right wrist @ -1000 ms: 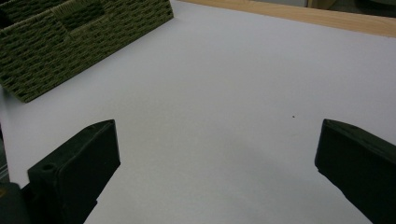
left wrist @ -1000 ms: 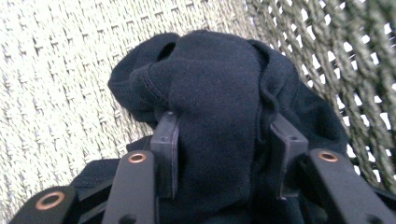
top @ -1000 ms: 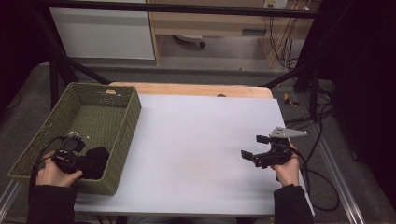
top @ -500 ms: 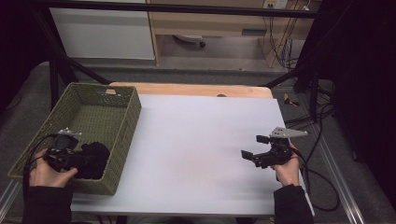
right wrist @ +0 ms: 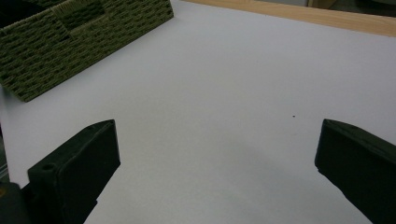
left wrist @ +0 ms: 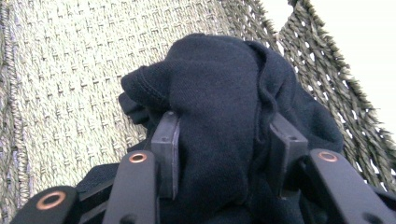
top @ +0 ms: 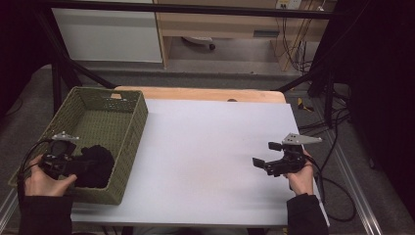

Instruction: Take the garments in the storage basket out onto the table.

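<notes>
Left tongs [left wrist: 224, 154] clamping bunched dark cloth [left wrist: 224, 107] in basket [top: 127, 142], long axis unclear, right tongs [right wrist: 219, 172] agape

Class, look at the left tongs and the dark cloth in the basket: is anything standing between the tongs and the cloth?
Nothing visible does. The left tongs are already closed on the dark cloth, which bulges between the jaws, inside the woven basket near its front wall.
</notes>
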